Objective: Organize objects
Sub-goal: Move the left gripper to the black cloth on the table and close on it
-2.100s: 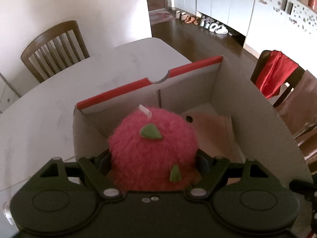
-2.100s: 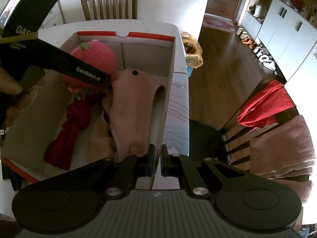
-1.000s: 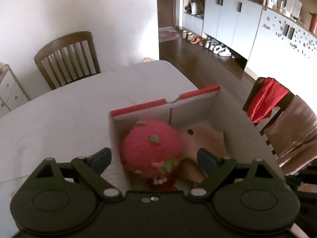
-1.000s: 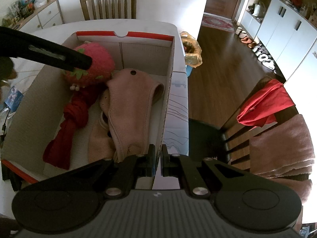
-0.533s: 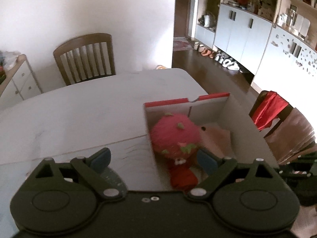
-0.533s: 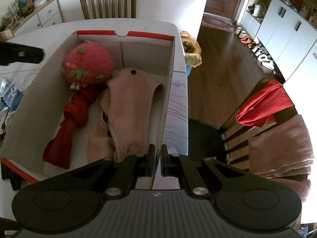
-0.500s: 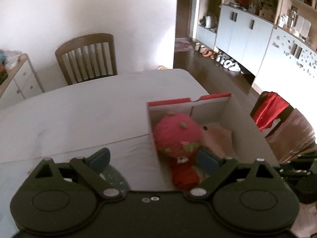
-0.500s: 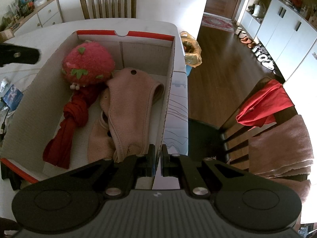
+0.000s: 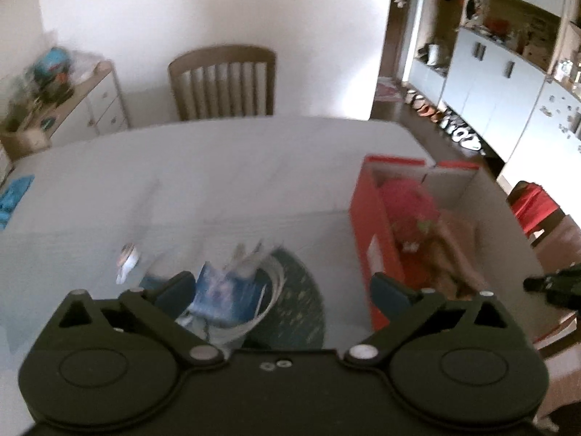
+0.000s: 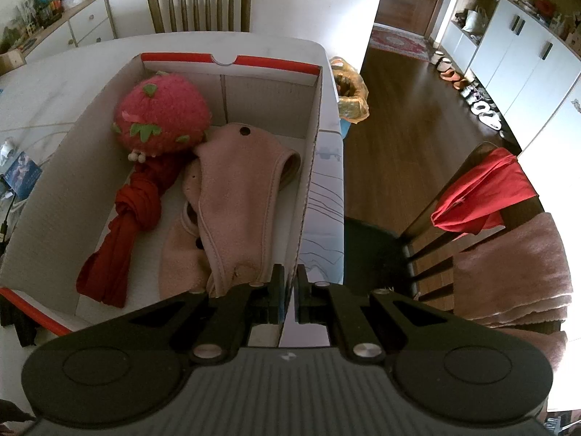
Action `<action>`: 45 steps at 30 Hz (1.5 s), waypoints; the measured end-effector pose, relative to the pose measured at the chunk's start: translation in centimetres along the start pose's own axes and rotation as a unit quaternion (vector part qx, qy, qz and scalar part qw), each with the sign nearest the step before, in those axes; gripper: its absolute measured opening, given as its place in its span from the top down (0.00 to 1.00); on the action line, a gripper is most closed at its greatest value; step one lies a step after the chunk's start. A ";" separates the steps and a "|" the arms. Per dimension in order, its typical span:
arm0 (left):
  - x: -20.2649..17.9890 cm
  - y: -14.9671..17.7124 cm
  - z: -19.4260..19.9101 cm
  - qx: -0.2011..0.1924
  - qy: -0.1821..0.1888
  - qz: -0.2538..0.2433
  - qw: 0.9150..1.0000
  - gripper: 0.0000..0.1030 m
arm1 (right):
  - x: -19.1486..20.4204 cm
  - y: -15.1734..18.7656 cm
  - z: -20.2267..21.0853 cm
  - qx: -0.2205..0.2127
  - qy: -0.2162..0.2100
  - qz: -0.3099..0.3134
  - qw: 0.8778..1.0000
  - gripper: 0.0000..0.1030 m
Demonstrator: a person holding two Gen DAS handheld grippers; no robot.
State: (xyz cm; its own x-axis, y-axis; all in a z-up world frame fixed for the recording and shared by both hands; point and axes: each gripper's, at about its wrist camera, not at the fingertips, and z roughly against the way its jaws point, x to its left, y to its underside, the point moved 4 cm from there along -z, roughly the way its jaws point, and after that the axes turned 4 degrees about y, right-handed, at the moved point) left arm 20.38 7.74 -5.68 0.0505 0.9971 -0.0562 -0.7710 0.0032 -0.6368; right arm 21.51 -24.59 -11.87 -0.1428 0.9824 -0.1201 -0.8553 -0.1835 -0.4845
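While your left tool (image 9: 279, 287) hangs above the table (image 9: 225, 181) with its fingers wide apart and nothing between them, your right tool (image 10: 288, 299) is clamped on the near wall of the cardboard box (image 10: 308, 167). Inside the box lie the strawberry plush (image 10: 161, 120), the knotted red cloth (image 10: 127, 218) and the pink garment (image 10: 232, 203). A blue packet (image 9: 223, 292) lies on the table under the left tool.
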 end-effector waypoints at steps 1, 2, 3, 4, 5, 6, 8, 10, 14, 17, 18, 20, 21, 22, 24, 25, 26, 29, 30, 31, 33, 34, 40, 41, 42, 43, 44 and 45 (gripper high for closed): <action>0.4 0.6 0.0 0.004 -0.002 0.005 1.000 0.01 | 0.0 0.0 0.0 0.000 0.000 0.000 1.000 0.96; 0.5 1.4 0.0 0.009 -0.003 0.010 1.000 0.01 | 0.0 0.0 0.0 0.000 0.001 0.000 1.000 0.96; 0.7 2.1 -0.2 0.015 -0.003 0.016 1.000 0.01 | 0.0 0.0 0.0 0.000 0.001 0.001 1.000 0.96; 0.9 2.6 -0.3 0.021 -0.002 0.022 1.000 0.01 | 0.0 0.0 0.0 0.000 0.001 0.001 1.000 0.96; 0.9 3.3 -0.6 0.027 -0.001 0.027 0.999 0.01 | 0.0 0.0 0.0 0.000 0.000 0.000 1.000 0.96; 0.9 4.0 -0.8 0.033 -0.001 0.030 0.999 0.01 | 0.0 0.0 0.0 0.000 0.001 0.000 1.000 0.96; 0.9 5.4 -1.1 0.042 -0.006 0.032 0.999 0.01 | 0.0 0.0 0.0 0.000 0.001 0.001 1.000 0.96; 0.6 6.7 -1.6 0.053 -0.002 0.030 0.998 0.01 | -0.1 0.0 0.0 0.000 0.001 0.002 1.000 0.96; -0.3 8.9 -2.9 0.080 0.001 0.015 0.997 0.01 | -0.3 0.2 0.1 0.001 0.003 0.005 1.000 0.96; -0.6 10.1 -3.8 0.093 -0.003 0.016 0.996 0.01 | -0.3 0.2 0.1 0.002 0.004 0.006 1.000 0.96; -0.6 10.4 -4.0 0.096 -0.002 0.020 0.995 0.01 | -0.2 0.1 0.1 0.002 0.003 0.006 1.000 0.96; -0.6 10.8 -4.5 0.107 -0.002 0.032 0.994 0.01 | -0.2 0.1 0.1 0.002 0.004 0.007 1.000 0.96; -0.6 11.0 -4.8 0.112 -0.001 0.036 0.993 0.01 | -0.2 0.1 0.1 0.002 0.004 0.006 1.000 0.96; -0.6 11.2 -5.0 0.115 -0.002 0.040 0.993 0.01 | -0.2 0.1 0.1 0.002 0.004 0.006 1.000 0.95; -0.7 11.5 -5.3 0.119 -0.001 0.044 0.992 0.01 | -0.2 0.1 0.1 0.002 0.004 0.005 1.000 0.95; -0.8 11.6 -5.6 0.123 -0.002 0.044 0.991 0.01 | -0.3 0.2 0.1 0.002 0.004 0.005 1.000 0.95; -0.8 11.7 -5.8 0.125 -0.003 0.045 0.991 0.02 | -0.2 0.1 0.1 0.002 0.004 0.006 1.000 0.95; -0.9 12.0 -6.3 0.129 -0.012 0.045 0.991 0.03 | -0.2 0.1 0.1 0.002 0.004 0.006 1.000 0.95; -0.8 12.0 -6.5 0.130 -0.014 0.046 0.990 0.04 | -0.2 0.1 0.1 0.002 0.004 0.006 1.000 0.95; -0.8 12.0 -6.6 0.131 -0.015 0.047 0.990 0.04 | -0.1 0.1 0.1 0.002 0.004 0.007 1.000 0.95; -0.7 12.1 -7.0 0.134 -0.020 0.047 0.990 0.10 | -0.1 0.1 0.1 0.002 0.004 0.007 1.000 0.95; -0.7 12.1 -7.1 0.136 -0.020 0.048 0.989 0.11 | -0.2 0.1 0.1 0.002 0.004 0.007 1.000 0.95; -0.5 12.7 -7.6 0.148 -0.019 0.059 0.987 0.21 | -0.2 0.1 0.1 0.002 0.004 0.007 1.000 0.95; -0.5 12.7 -7.6 0.148 -0.019 0.058 0.987 0.22 | -0.1 0.1 0.1 0.002 0.004 0.007 1.000 0.95; -0.6 12.7 -7.6 0.148 -0.019 0.058 0.987 0.23 | -0.1 0.0 0.1 0.002 0.004 0.007 1.000 0.95; -0.6 12.7 -7.6 0.147 -0.019 0.058 0.987 0.24 | -0.2 0.1 0.1 0.002 0.004 0.007 1.000 0.95; -0.6 12.6 -7.6 0.146 -0.019 0.058 0.987 0.28 | -0.1 0.1 0.1 0.002 0.005 0.007 1.000 0.95; -0.7 12.6 -7.6 0.145 -0.019 0.056 0.988 0.32 | -0.1 0.0 0.1 0.002 0.004 0.008 1.000 0.95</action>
State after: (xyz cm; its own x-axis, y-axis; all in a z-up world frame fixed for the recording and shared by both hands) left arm 15.46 6.51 -19.44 -0.0647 0.9946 -0.0817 -0.9202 -0.0911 -0.3807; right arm 21.43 -24.68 -11.80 -0.1514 0.9792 -0.1353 -0.8551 -0.1984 -0.4791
